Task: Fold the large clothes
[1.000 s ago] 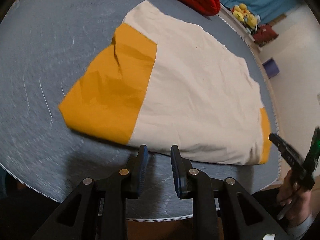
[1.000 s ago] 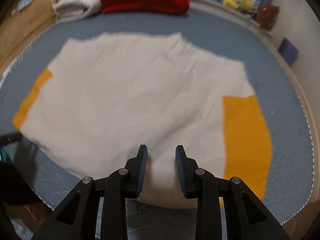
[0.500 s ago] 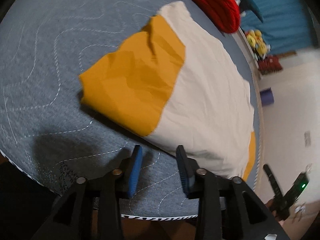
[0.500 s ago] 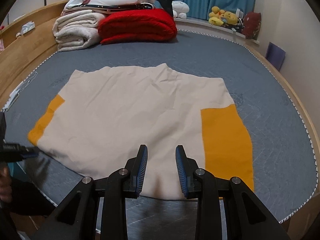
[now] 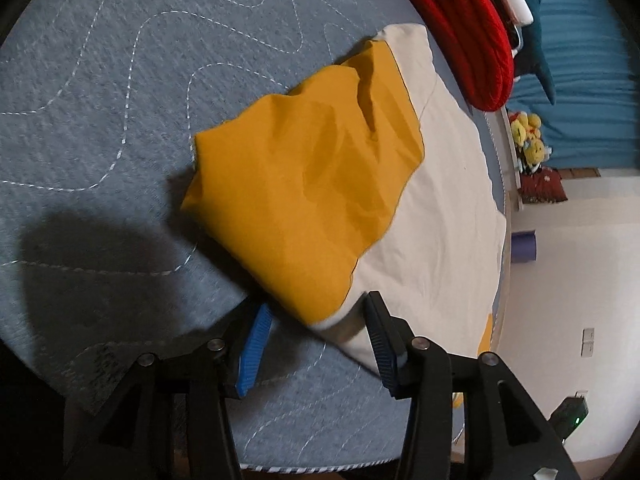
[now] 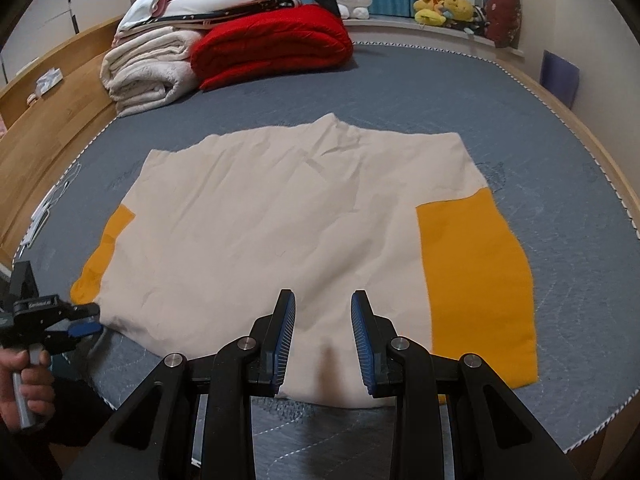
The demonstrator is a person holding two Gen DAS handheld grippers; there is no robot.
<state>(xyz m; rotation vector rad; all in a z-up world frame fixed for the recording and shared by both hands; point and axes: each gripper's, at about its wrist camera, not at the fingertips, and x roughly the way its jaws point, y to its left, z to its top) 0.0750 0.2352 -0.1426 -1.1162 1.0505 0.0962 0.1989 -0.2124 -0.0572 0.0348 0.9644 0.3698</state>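
A large cream garment with orange sleeves lies flat on the grey quilted bed. In the left wrist view the folded orange sleeve fills the middle. My left gripper is low at the garment's near corner with its jaws opening. The cloth corner lies between the blue pads and they do not press on it. The right wrist view shows that same left gripper at the garment's left corner, held by a hand. My right gripper hovers open over the cream front hem, holding nothing.
A folded red quilt and rolled white blankets are stacked at the bed's far left. Plush toys sit on the far ledge. A wooden bed frame runs along the left, and a purple box stands at the right edge.
The left gripper has dropped closer to the orange sleeve corner, rolled, and widened its jaws around the cloth corner. The right gripper has stayed over the front hem.
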